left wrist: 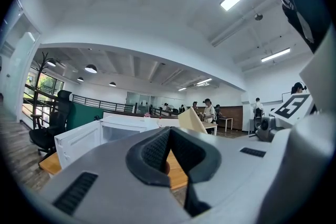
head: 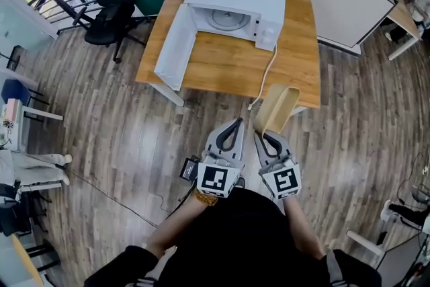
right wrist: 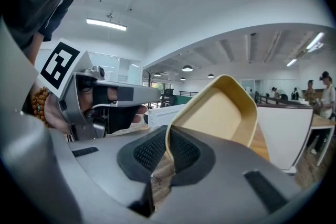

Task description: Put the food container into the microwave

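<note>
The right gripper [right wrist: 167,145] pinches the near rim of the tan food container [right wrist: 219,112], its jaws almost together with only the thin wall between the pads. The container hangs tipped in the air, its hollow turned toward the camera, rising to about 1 o'clock from the jaws. The left gripper [left wrist: 169,136] sits just beside it at 9 o'clock, jaws pressed together on nothing. In the head view the white microwave [head: 235,7] stands on the wooden table [head: 228,70] at 12 o'clock, well apart from both grippers, its door [head: 176,45] swung open toward 8 o'clock.
</note>
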A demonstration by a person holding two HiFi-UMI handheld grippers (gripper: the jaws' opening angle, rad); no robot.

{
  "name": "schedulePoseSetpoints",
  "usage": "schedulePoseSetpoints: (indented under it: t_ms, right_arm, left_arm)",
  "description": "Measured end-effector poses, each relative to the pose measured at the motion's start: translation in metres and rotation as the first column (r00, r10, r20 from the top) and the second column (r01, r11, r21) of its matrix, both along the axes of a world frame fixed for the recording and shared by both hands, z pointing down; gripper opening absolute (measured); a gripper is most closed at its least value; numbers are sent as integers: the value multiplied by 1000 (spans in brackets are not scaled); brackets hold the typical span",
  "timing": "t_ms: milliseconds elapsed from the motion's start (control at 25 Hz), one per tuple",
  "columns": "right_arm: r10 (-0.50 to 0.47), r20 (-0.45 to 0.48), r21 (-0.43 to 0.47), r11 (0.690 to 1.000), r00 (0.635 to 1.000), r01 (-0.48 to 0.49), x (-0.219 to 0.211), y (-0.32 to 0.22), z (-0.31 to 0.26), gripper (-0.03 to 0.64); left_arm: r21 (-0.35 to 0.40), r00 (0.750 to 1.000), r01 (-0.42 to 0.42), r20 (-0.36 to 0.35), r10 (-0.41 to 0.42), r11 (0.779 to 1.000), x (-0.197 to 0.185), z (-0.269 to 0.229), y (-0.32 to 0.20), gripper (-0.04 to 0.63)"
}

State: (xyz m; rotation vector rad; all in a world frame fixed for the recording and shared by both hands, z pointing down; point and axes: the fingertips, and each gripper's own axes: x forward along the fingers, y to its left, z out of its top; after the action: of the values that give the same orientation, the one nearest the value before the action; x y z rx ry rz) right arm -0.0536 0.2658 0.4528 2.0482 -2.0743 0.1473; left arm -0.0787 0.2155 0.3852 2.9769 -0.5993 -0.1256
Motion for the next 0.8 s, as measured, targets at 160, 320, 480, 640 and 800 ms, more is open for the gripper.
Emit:
schedulePoseSetpoints:
  t_ms: [160, 320, 480, 640, 800]
  right_arm:
    - [-13, -1, 0, 1000, 1000, 13, 7, -23, -4, 26]
    - [-28, -4, -9, 1000, 1000, 28, 10, -46, -4, 26]
    - [-58, -13, -10, 998, 998, 58, 7, -71, -5, 26]
    - [-81, -25, -11, 997, 996, 81, 5, -93, -7, 26]
    - [-98, -35, -22, 995, 995, 97, 4, -110, -4, 26]
  left_arm:
    - [4, 1000, 14, 2, -14, 1000, 4, -1, -24, 20]
    - [11, 1000, 29, -9, -29, 1000, 7, -7, -48, 20]
    - [16, 998, 53, -20, -53, 998, 6, -12, -72, 20]
    - [23, 997, 69, -24, -68, 997, 4, -13, -94, 20]
    - [18, 995, 89, -38, -88, 996, 3, -13, -117, 20]
